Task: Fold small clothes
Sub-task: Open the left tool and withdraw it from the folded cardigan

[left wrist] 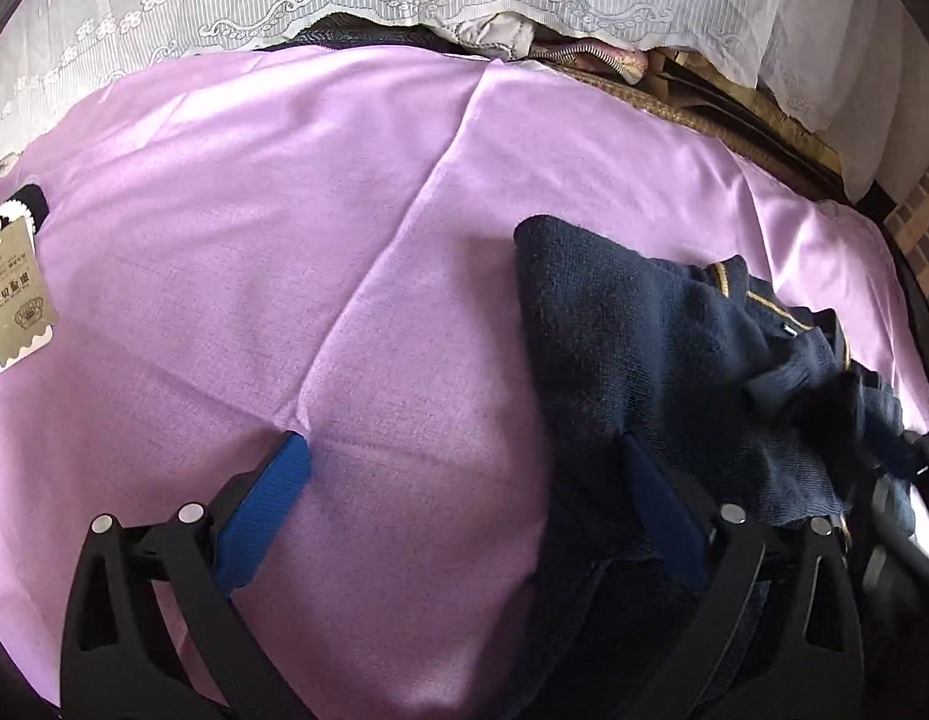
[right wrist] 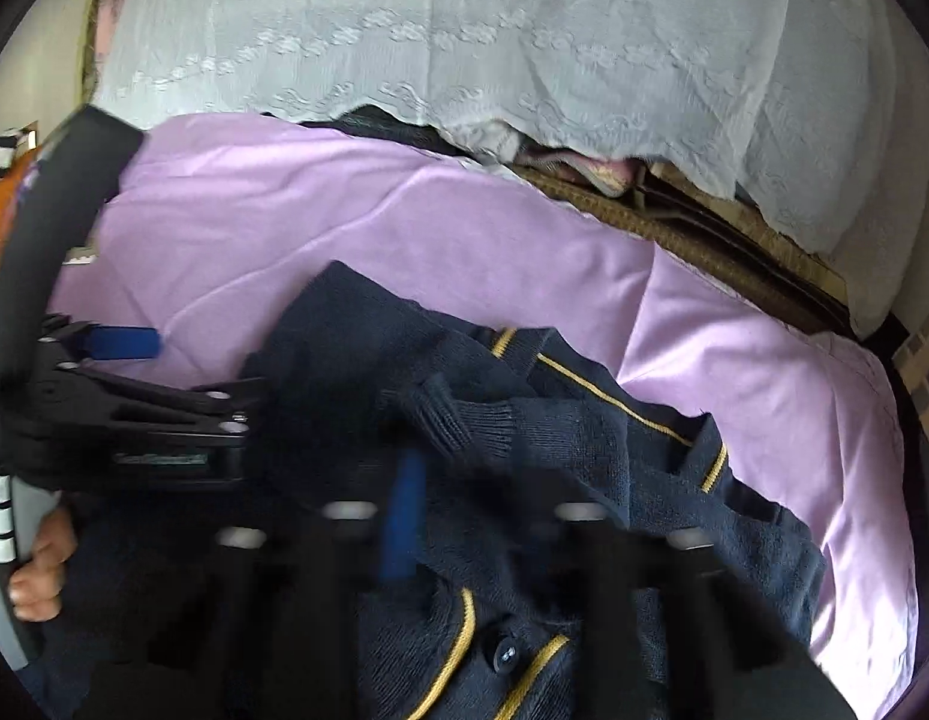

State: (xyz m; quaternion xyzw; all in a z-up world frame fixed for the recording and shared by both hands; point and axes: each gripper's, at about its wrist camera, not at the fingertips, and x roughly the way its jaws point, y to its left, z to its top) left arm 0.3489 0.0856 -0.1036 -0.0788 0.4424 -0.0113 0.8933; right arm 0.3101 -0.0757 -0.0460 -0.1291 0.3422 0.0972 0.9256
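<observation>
Cardigan [left wrist: 656, 324] lies crumpled on purple sheet [left wrist: 284, 210], right of left tongs [left wrist: 464, 468] | left tongs wide open, empty | right tongs [right wrist: 404, 516] nearer, closed on cardigan knit

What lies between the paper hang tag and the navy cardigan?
Only bare purple cloth lies between the tag and the cardigan, in the left wrist view.

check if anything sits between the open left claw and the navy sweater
Nothing visible does: the left claw is open over bare lilac sheet, its right finger already against the navy knit cardigan with gold trim.
</observation>
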